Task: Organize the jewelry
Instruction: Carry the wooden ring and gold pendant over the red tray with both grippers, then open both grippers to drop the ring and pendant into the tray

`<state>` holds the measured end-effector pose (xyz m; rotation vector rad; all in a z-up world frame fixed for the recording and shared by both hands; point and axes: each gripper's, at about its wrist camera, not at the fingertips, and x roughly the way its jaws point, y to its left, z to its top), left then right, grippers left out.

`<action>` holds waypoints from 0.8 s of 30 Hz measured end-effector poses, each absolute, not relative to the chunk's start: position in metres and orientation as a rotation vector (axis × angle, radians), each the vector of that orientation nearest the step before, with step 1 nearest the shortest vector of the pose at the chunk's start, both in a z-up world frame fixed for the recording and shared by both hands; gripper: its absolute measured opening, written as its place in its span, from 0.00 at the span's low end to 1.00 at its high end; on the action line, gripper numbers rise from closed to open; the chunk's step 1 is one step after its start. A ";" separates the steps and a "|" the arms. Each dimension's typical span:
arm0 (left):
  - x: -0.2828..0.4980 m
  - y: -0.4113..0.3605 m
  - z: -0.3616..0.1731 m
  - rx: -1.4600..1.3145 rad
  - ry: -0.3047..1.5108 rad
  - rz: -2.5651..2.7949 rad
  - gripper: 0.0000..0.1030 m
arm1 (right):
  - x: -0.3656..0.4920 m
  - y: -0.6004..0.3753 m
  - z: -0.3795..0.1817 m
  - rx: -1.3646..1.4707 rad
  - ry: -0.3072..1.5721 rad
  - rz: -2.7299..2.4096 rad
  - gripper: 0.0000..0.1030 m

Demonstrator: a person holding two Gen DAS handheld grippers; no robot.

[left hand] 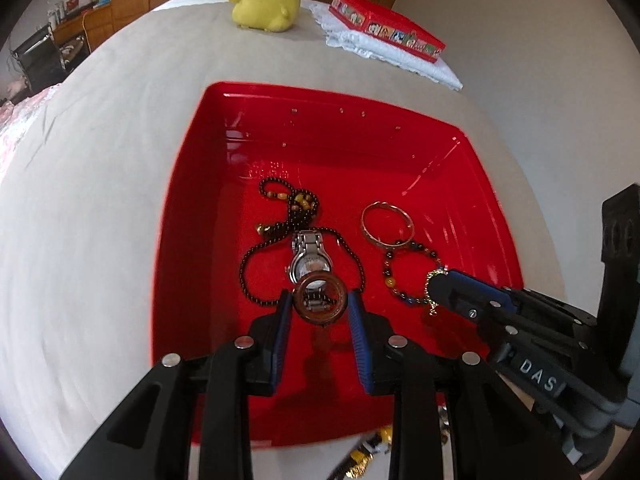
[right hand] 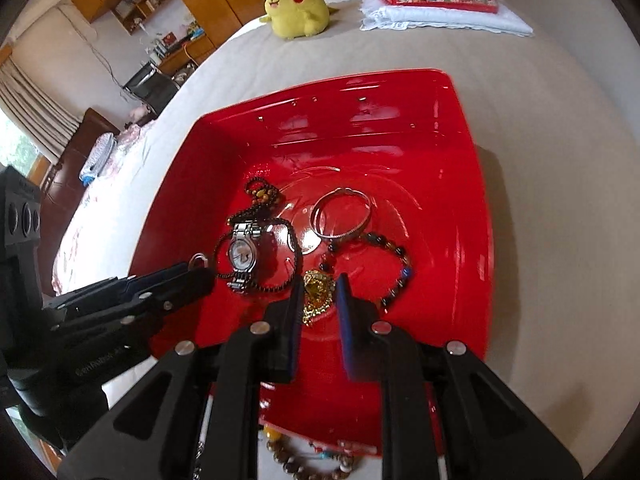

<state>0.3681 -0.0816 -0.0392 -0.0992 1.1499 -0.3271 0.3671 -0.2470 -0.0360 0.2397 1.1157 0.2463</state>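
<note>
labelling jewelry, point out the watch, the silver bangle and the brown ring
watch (right hand: 242,257), right wrist view, on its dial
silver bangle (left hand: 405,216), left wrist view, on its right rim
brown ring (left hand: 299,307), left wrist view, on its left band

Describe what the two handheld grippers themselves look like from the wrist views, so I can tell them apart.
Both are matte black plastic with silver round bolt heads and blue ribbed pads on the fingers. The left gripper shows faint raised lettering on its body in the right wrist view. The right gripper carries white letters "DAS" on its side, seen from the left wrist view.
</note>
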 end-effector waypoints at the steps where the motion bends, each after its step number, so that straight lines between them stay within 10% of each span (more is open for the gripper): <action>1: 0.369 -0.082 -0.041 -0.099 1.155 -0.329 0.27 | 0.370 -0.246 -0.037 0.235 1.118 0.245 0.14; 24: 0.254 -0.026 0.015 -0.043 1.019 -0.334 0.31 | 0.265 -0.275 0.027 0.241 0.982 0.289 0.25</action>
